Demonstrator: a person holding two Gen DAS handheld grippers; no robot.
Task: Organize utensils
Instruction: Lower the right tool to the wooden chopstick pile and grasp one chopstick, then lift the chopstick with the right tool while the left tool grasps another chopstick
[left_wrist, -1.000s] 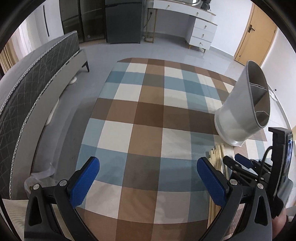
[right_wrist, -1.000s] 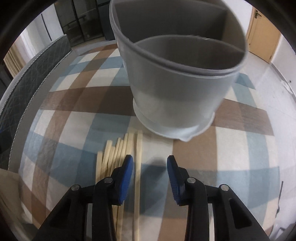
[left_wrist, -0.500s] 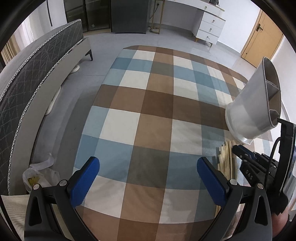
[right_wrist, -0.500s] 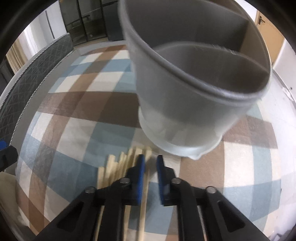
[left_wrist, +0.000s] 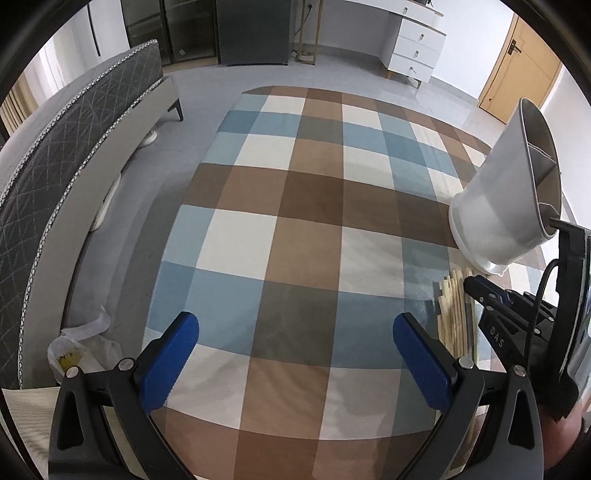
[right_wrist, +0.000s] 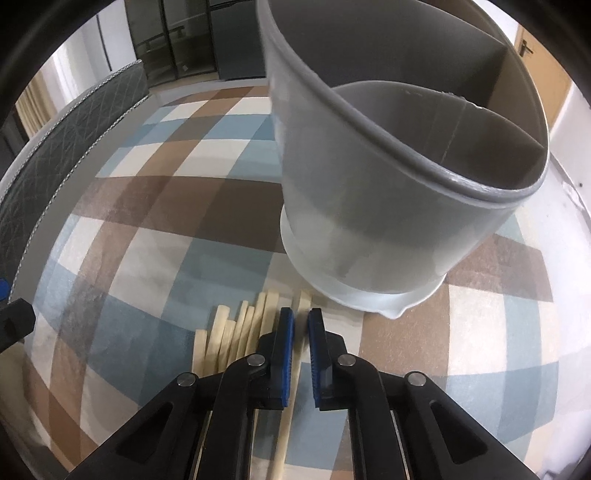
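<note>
**Chopsticks pinched at the holder's foot, lift not yet made**

Chopsticks (right_wrist: 236, 332) lie in a loose row on the checked rug (left_wrist: 288, 229), tips just beside the base of the grey holder (right_wrist: 369, 206). That is where the task's things sit: sticks flat on the rug, holder upright behind them, its inside split by walls into compartments.

Over on the left, the left gripper (left_wrist: 295, 354) hangs above bare rug with its blue fingers (left_wrist: 168, 354) spread wide and nothing between them. It looks idle for now.

Moving right, the right gripper (right_wrist: 300, 350) has its pads drawn almost together on the rightmost chopstick (right_wrist: 301, 306) of the row, which runs between them and on under the gripper body. I'd call this the pick-up step: one stick gripped, the rest waiting.

Next, I judge, comes a lift, a tilt toward upright, and a drop into one compartment. The stick is thin and long, so it may pivot in the pinch; the holder's tall rim needs clearing.

Hard to make out: whether the stick has left the rug at all. Its near end is hidden beneath the gripper. I cannot count the sticks surely, since they overlap. The holder's floor is out of sight, so I cannot tell whether anything is inside. In the left view the right gripper covers part of the row.
</note>
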